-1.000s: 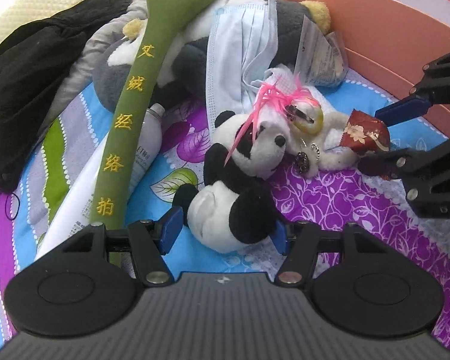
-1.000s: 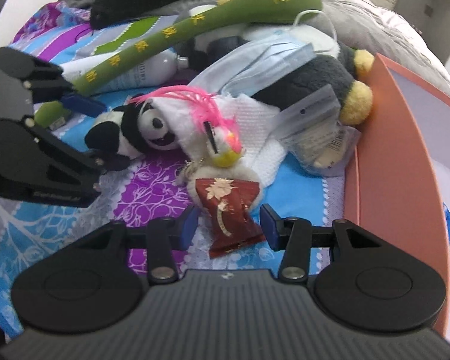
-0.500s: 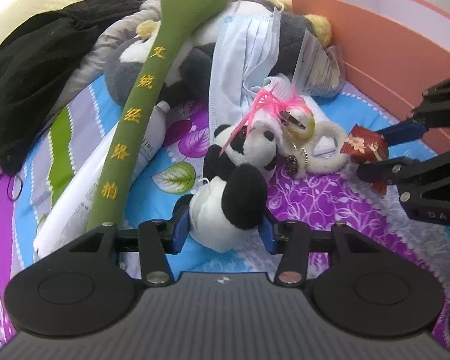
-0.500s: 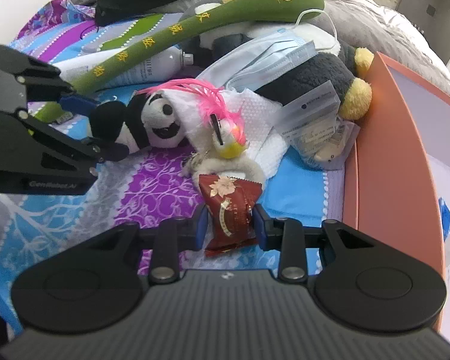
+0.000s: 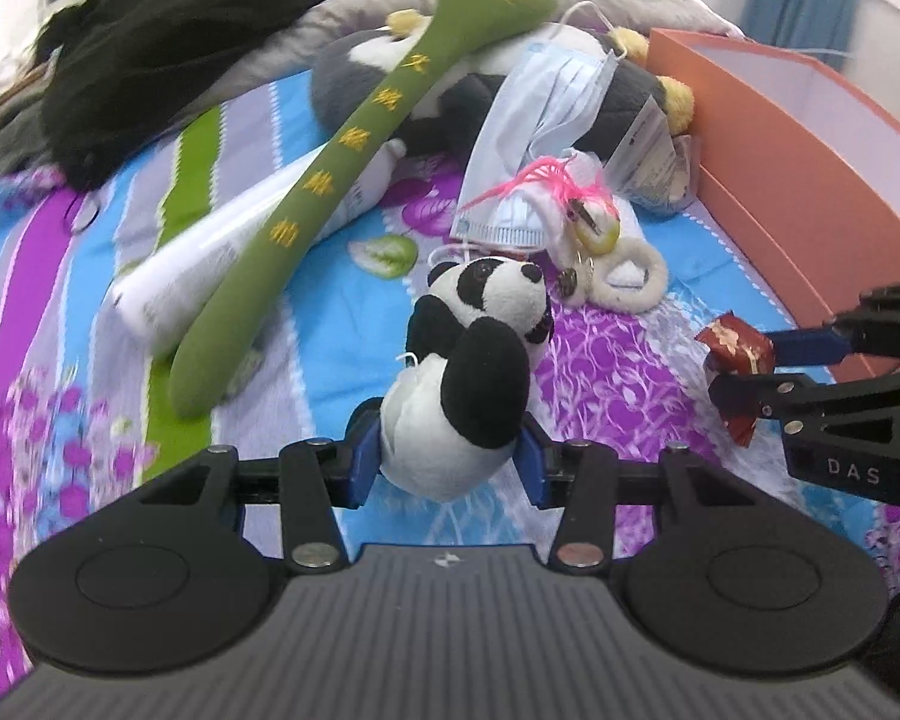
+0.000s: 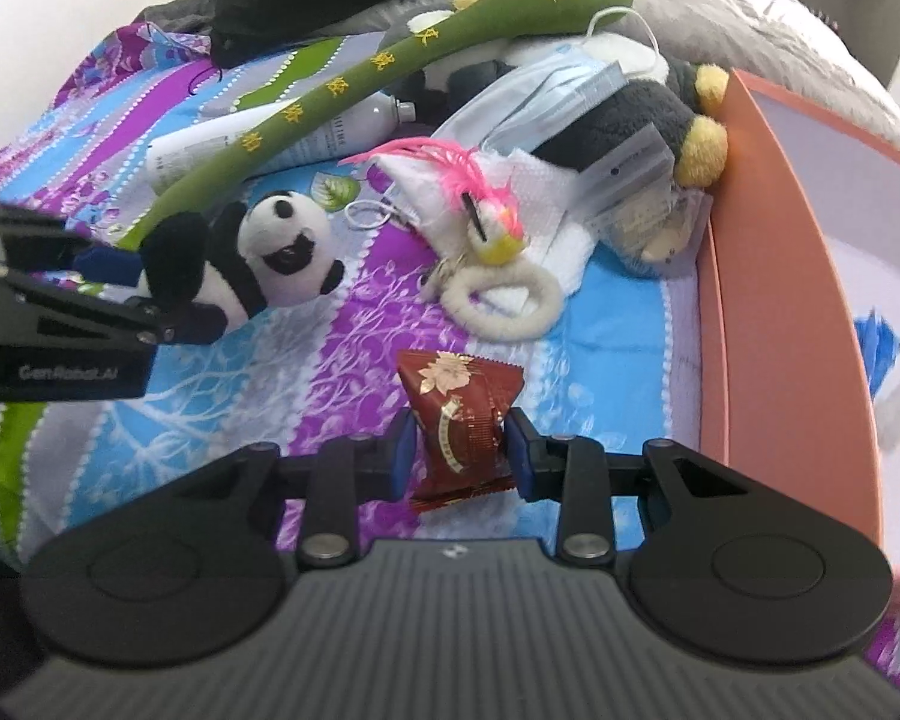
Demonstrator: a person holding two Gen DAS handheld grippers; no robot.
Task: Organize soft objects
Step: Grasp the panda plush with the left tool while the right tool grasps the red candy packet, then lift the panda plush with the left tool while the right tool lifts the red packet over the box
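Item 1. Left tongs (image 5: pixel 447 459): pinching the panda plush (image 5: pixel 468 378) by its white lower body, blue pads pressed into both flanks; the head points away from the tongs. The plush looks lifted off the bedspread (image 5: pixel 330 324), though contact under it cannot be told for certain.

Item 2. Right tongs (image 6: pixel 459 450): pinching the red snack packet (image 6: pixel 459 420) across its middle, one pad on each side, the top of the packet standing forward of the tips.

Item 3. Orange box (image 6: pixel 786 276): to the right of the right tongs, near, open at the top, pale inside; a blue scrap and a grey shape already lie within.

Item 4. Left on the bed, ahead of both tongs: green plush mallet (image 5: pixel 354 180), white bottle (image 5: pixel 210 264) under it, face mask (image 5: pixel 546 96), grey plush (image 6: pixel 624 120), pink-tufted keyring with fleecy ring (image 6: pixel 498 294), black garment (image 5: pixel 180 42).

Step in hand, as judged: both picks made, carry to the box beginning.

Next move calls for: swinging each load rightward over the orange rim, clearing that wall, right tongs first since they stand nearer, then spreading the pads above the interior. The plush is springy and may slip.
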